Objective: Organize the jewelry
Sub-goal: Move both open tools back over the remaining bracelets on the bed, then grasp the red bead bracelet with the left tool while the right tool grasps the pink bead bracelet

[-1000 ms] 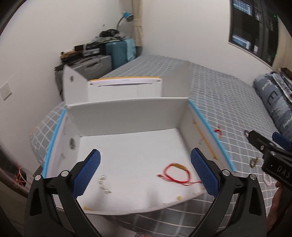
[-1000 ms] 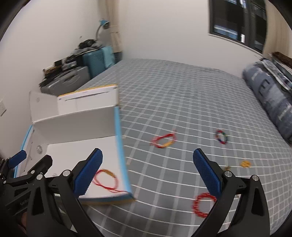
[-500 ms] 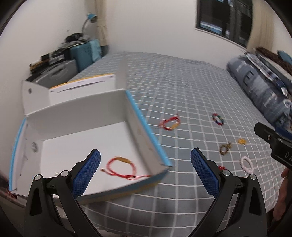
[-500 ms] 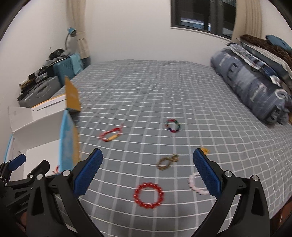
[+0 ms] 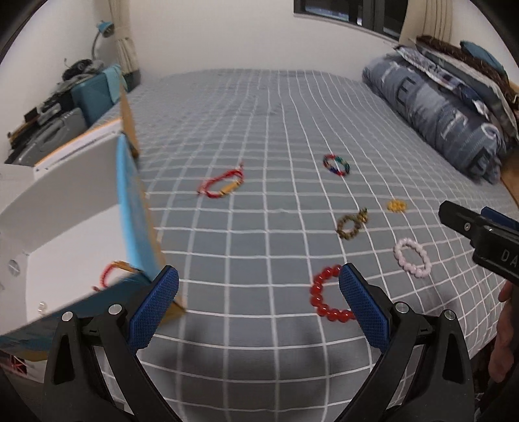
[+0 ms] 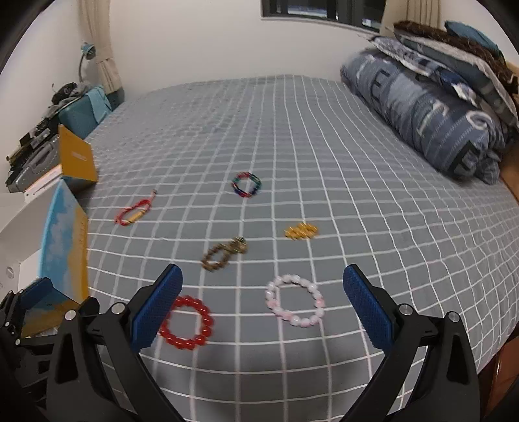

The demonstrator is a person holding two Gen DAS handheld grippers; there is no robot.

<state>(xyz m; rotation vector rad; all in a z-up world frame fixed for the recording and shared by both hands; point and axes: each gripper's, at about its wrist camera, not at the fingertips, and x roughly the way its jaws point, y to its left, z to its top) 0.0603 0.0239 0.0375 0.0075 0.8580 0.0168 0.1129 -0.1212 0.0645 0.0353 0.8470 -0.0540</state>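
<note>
a bed [image 5: 259, 107] under a grey sheet with a white grid fills most of both views. a rolled blue duvet [image 6: 431, 120] with pale lettering lies along its right edge, with folded bedding [image 6: 454, 42] stacked behind it. a dark window [image 5: 350, 13] sits high in the white wall [image 6: 194, 42]. a cream curtain [image 5: 125, 32] hangs in the far left corner, beside a blue lamp [image 5: 105, 27]. below them stand a teal case [image 6: 86, 112] and a grey case [image 5: 55, 136] topped with clutter.
</note>
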